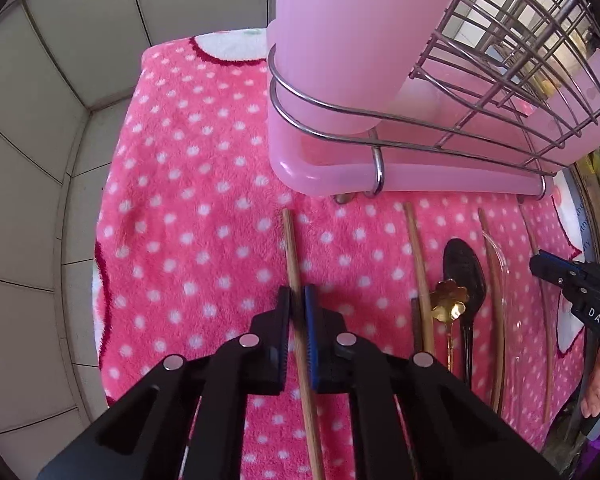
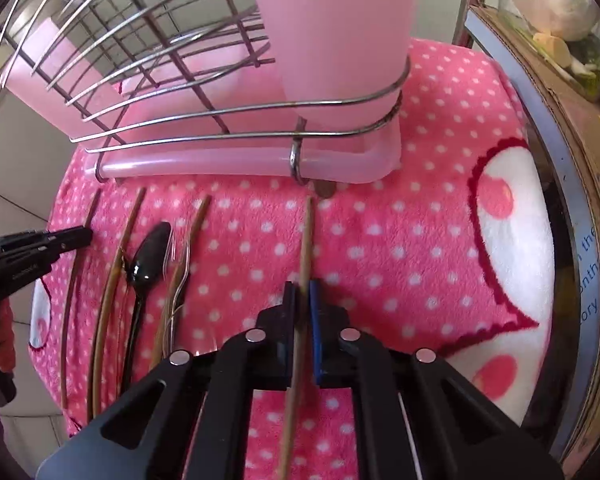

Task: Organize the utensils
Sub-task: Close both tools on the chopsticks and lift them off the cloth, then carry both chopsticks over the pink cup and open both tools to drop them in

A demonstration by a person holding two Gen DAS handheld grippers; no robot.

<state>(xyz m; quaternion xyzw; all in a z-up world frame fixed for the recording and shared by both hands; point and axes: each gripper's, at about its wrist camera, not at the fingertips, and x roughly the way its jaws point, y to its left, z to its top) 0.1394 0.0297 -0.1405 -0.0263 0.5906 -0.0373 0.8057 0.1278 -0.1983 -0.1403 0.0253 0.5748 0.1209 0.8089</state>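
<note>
I have one wooden chopstick [image 1: 296, 276] clamped in my left gripper [image 1: 297, 300], jaws closed on its shaft partway along, and a second chopstick [image 2: 306, 248] clamped the same way in my right gripper [image 2: 302, 300]. Both sticks lie roughly flat on the pink dotted towel [image 1: 188, 184] covering the counter, tips pointing toward the wire rack [image 1: 380, 168] with its pink drip tray [image 1: 324, 168] and tall pink cup [image 1: 332, 40]. Between my two sticks the remaining utensils wait on the towel: more chopsticks [image 1: 418, 264], a black spoon [image 1: 464, 268], a small gold spoon [image 1: 450, 300] and a clear plastic fork [image 2: 180, 264], some overlapping.

My worries from here: each stick is pinched at one spot well short of its end, so as I lift, the long free end may swing or pivot in the jaws. The thin round shaft could also slip out entirely. The tall cup stands close above, so a tilted stick could knock its wall or catch on the rack wires. My right gripper sits just beside the pile, and a careless sweep could scatter it.
</note>
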